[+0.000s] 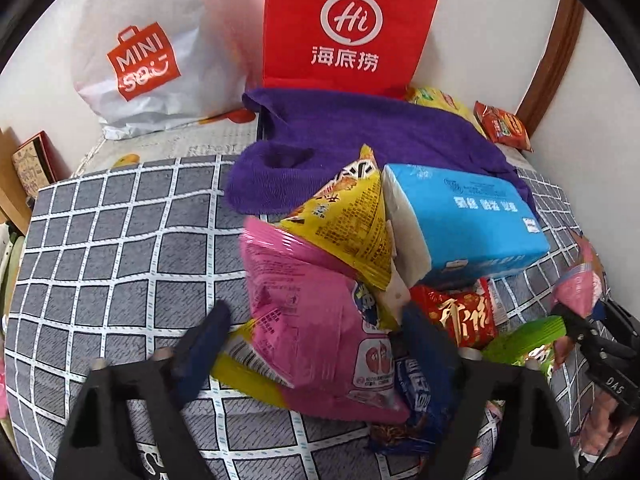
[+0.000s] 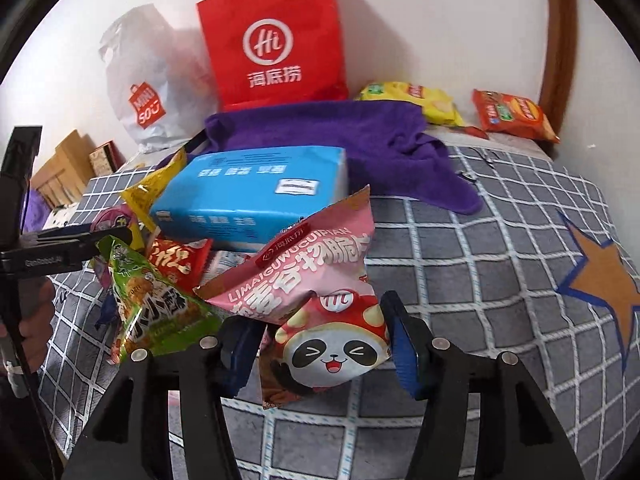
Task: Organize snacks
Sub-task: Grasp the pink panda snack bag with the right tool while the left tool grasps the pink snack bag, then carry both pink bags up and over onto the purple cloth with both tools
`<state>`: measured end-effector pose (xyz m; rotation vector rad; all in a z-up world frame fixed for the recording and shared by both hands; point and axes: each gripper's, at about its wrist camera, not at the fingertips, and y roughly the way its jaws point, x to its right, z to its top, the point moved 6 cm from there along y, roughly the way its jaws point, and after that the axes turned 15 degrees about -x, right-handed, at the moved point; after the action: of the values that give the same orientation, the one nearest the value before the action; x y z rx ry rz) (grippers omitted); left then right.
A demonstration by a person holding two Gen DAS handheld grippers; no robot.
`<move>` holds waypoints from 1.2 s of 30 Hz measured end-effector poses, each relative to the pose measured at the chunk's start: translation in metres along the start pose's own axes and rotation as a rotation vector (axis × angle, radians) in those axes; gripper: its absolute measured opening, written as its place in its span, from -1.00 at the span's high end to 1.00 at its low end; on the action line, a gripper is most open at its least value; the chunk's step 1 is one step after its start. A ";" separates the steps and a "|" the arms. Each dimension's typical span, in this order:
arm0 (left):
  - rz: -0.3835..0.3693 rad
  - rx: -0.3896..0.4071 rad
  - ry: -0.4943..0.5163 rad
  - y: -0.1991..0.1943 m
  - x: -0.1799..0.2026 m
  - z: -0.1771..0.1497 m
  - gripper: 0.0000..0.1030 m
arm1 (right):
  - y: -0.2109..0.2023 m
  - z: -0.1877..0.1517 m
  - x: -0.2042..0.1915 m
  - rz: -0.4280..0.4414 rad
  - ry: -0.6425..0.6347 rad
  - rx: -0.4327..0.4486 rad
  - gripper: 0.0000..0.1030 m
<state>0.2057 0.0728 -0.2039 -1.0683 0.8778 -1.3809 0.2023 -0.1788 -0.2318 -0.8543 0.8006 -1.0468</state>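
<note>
The right gripper [image 2: 316, 344] straddles the lower end of the pink panda snack bag [image 2: 320, 320]. Its left pad appears to touch the bag's edge; a thin gap shows at the right pad, so a firm grip cannot be confirmed. The bag's lower corner hangs above the checked cover [image 2: 460, 240], which suggests it is at least partly supported. The jaws stand partly closed, roughly at bag width.

The left gripper [image 1: 316, 340] is also partly open. Its fingers flank the pink packet [image 1: 304, 312] at the near edge of the snack pile; the right finger sits against a dark blue packet [image 1: 420, 396], and the left finger stands clear of the pink film. No grip is established there.

Procedure for the step in hand: close the right jaws until the film creases evenly, taking the bag at its sealed body, not on a loose corner. Lift it straight off the green packet [image 2: 152, 304] beside it before moving sideways, so neighbouring packets are not dragged.

The remaining snacks lie heaped against the blue tissue pack [image 2: 248, 196], with the purple towel [image 2: 340, 136] and red paper bag [image 2: 276, 40] behind.
</note>
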 end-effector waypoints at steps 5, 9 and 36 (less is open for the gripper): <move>-0.039 0.019 -0.013 -0.012 -0.005 -0.005 -0.21 | -0.002 -0.006 0.008 -0.023 0.021 -0.009 -0.11; -0.043 0.028 -0.020 -0.021 -0.010 -0.013 -0.20 | -0.003 -0.012 0.011 -0.026 0.038 -0.015 -0.11; -0.165 0.085 0.078 -0.093 0.057 -0.004 -0.20 | -0.067 0.009 -0.002 -0.078 0.039 0.052 -0.10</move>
<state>0.1743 0.0249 -0.1104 -1.0461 0.7941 -1.5921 0.1836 -0.1928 -0.1683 -0.8286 0.7746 -1.1517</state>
